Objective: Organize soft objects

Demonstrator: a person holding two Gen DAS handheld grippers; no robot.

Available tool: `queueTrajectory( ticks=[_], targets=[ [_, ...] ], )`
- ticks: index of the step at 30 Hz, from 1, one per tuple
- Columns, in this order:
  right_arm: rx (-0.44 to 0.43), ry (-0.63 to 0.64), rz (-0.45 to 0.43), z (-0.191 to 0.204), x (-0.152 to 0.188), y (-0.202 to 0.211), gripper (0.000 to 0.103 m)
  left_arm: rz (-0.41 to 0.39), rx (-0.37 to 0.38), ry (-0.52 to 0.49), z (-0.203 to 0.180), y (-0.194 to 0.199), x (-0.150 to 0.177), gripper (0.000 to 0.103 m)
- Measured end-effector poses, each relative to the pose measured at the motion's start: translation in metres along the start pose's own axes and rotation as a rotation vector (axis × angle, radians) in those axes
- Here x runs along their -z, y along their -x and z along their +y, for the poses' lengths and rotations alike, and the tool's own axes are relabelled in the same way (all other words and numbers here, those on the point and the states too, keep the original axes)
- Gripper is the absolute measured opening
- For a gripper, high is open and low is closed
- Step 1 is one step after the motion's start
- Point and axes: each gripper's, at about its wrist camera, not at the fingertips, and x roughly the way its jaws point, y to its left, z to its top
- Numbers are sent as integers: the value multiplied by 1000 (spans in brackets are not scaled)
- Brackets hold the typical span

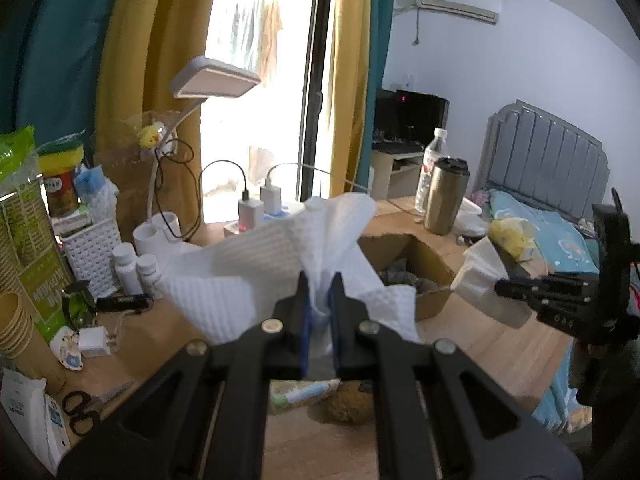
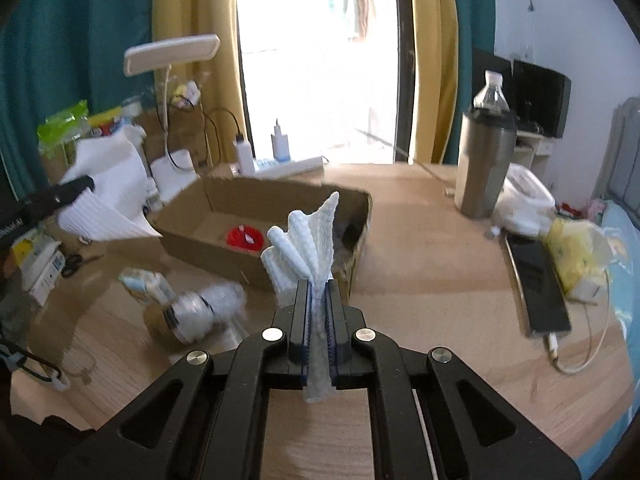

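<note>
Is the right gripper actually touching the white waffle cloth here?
Touching. The right wrist view shows the right gripper with its jaws shut on a bunched corner of the white waffle cloth, which fans out above them.

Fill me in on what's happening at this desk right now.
A person is working with two handheld grippers over a cluttered wooden desk. The left gripper is shut on a white waffle-textured cloth, held up and partly spread. The right gripper is shut on a bunched part of the same kind of cloth. An open cardboard box sits just behind, with neither cloth in it.
</note>
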Motion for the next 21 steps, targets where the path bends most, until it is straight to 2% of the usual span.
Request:
queueTrajectory(
  ticks=[11, 21],
  targets=[
    [-16, 24, -76, 6, -33, 4, 7, -24, -9, -14, 5, -8, -13, 8],
    [-36, 23, -76, 5, -46, -16, 7, -8, 34, -1, 6, -40, -17, 8]
  ],
)
